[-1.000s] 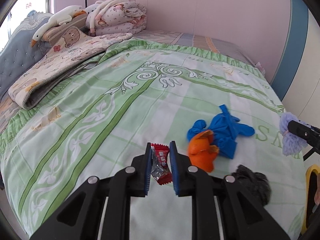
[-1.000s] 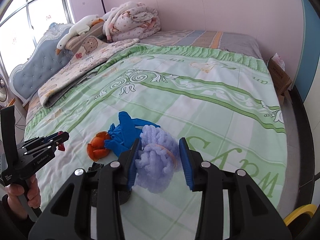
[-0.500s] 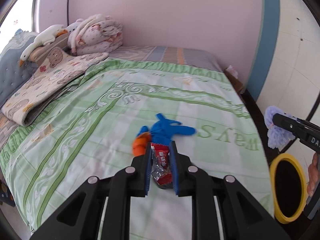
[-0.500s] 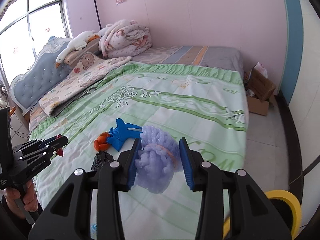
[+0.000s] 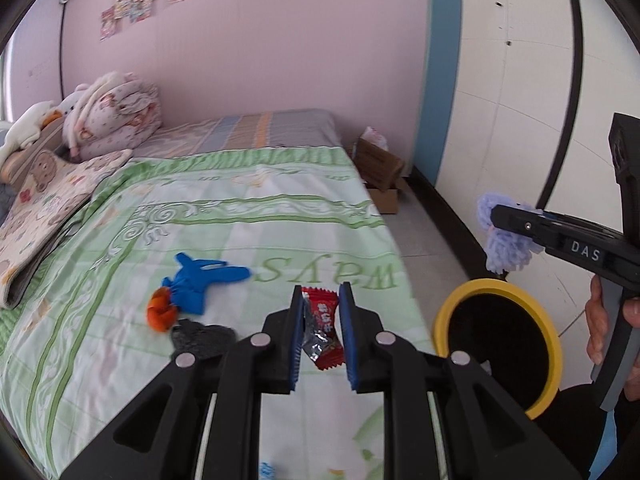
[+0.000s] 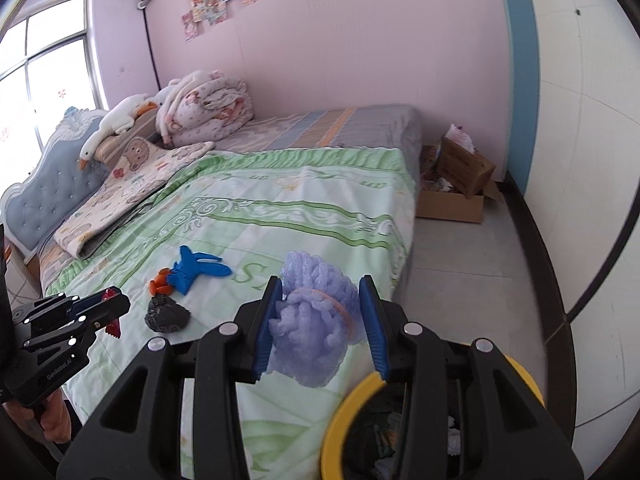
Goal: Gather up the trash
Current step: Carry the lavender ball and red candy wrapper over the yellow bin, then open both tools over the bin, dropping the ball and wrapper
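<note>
A red candy wrapper is standing nearly upright, long axis running twelve to six, pinched between the narrow jaws of the left gripper above the green bedspread. At three o'clock, the right gripper is clamping a lilac foam net over the yellow-rimmed bin. A blue glove is lying at ten o'clock, fingers pointing right.

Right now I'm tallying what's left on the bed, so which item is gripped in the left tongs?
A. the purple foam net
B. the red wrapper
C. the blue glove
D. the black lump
B: the red wrapper sits pinched in the left tongs, while the right tongs hold the foam net.
</note>
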Demonstrator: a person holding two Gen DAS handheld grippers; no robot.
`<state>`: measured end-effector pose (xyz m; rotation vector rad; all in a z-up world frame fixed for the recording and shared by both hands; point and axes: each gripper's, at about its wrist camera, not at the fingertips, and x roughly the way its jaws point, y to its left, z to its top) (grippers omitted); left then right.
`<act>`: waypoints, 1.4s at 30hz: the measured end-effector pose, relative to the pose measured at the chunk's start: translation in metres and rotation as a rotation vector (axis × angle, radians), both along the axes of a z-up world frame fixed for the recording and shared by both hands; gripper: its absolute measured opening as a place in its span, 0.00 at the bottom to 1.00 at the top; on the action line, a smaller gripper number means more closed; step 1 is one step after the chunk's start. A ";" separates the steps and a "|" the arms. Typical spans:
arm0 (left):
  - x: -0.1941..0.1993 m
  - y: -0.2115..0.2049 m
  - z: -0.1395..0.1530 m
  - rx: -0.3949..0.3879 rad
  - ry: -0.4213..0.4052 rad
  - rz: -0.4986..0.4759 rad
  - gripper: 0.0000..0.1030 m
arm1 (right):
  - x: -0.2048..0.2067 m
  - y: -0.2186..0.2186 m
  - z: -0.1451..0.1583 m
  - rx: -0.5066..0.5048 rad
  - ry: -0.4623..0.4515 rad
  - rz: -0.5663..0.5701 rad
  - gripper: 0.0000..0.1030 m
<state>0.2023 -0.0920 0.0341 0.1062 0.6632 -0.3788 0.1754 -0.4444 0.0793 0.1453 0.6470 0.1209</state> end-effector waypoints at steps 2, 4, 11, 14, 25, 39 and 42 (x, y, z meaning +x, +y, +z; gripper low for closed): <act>-0.004 -0.012 -0.001 -0.005 -0.003 -0.023 0.16 | -0.009 -0.013 -0.002 0.004 0.003 -0.020 0.37; -0.007 -0.024 -0.002 -0.014 0.003 -0.046 0.16 | -0.019 -0.029 -0.004 0.004 0.006 -0.042 0.37; -0.015 -0.064 -0.008 -0.020 0.013 -0.123 0.16 | -0.045 -0.075 -0.014 0.008 0.024 -0.100 0.37; -0.018 -0.081 -0.011 -0.017 0.017 -0.150 0.16 | -0.054 -0.089 -0.022 0.013 0.034 -0.120 0.38; -0.021 -0.135 -0.035 0.010 0.058 -0.227 0.16 | -0.067 -0.127 -0.052 0.039 0.091 -0.182 0.38; -0.022 -0.177 -0.071 0.031 0.141 -0.261 0.22 | -0.065 -0.157 -0.082 0.102 0.154 -0.237 0.41; -0.021 -0.178 -0.074 0.031 0.145 -0.259 0.34 | -0.066 -0.162 -0.084 0.111 0.155 -0.248 0.44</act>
